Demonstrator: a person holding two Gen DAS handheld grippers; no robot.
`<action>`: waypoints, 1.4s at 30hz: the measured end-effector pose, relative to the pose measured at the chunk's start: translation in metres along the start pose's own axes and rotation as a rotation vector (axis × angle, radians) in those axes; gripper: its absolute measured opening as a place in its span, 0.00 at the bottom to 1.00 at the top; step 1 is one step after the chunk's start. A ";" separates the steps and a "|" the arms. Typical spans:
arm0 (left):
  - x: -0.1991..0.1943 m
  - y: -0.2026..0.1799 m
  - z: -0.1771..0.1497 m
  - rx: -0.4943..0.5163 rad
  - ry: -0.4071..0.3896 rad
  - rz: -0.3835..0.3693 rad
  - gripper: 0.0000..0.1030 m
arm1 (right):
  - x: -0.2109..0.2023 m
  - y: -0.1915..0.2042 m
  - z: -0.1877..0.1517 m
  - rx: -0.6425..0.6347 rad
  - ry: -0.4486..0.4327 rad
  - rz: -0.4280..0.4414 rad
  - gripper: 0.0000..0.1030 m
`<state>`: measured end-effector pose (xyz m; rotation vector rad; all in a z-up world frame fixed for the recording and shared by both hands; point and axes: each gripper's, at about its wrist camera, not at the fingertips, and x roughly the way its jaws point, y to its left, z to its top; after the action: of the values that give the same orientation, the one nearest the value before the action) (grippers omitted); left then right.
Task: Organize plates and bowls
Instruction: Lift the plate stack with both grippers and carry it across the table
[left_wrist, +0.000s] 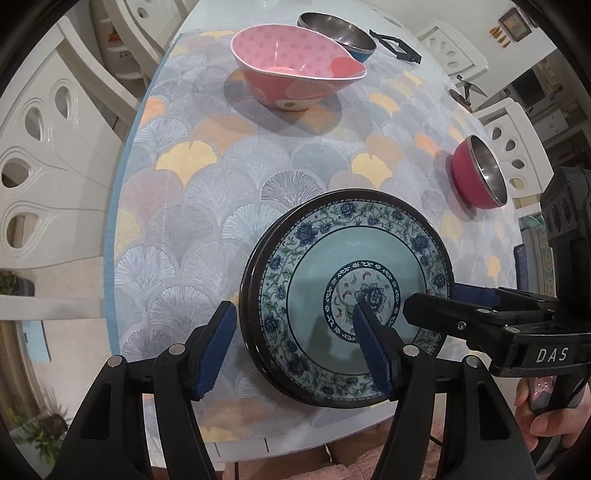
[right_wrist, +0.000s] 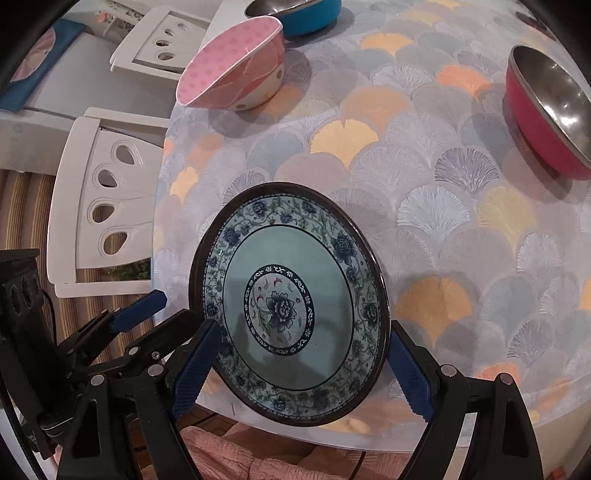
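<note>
Fan-patterned tabletop (left_wrist: 192, 206) near its front edge: stacked floral plates (right_wrist: 288, 306) lie flat, left tool (left_wrist: 295, 350) half-open straddling their left rim without pinching, right tool (right_wrist: 303, 373) wide open astride them, likely readying a lift; pink bowl (left_wrist: 291, 70) well apart.

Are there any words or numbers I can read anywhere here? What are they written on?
"DAS": white letters on the black body of the right tool, seen from the left wrist camera.
The framed picture on the far wall: too small to tell if it has any writing.
The floral plate, pink dotted bowl, red bowl and blue bowl: patterns only, no words.
</note>
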<state>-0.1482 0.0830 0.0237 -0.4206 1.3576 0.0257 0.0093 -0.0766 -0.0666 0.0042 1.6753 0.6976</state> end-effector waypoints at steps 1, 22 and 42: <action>0.000 0.000 0.000 0.001 0.001 0.003 0.61 | -0.001 0.000 0.000 -0.001 0.000 0.000 0.85; 0.022 0.002 0.002 -0.047 0.073 0.071 0.62 | 0.006 -0.027 0.006 0.058 0.040 -0.011 0.85; 0.040 -0.011 0.017 -0.095 0.120 0.155 0.63 | 0.011 -0.051 0.025 0.069 0.091 0.000 0.85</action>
<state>-0.1204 0.0689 -0.0085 -0.4006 1.5093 0.1965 0.0482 -0.1025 -0.1004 0.0217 1.7858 0.6480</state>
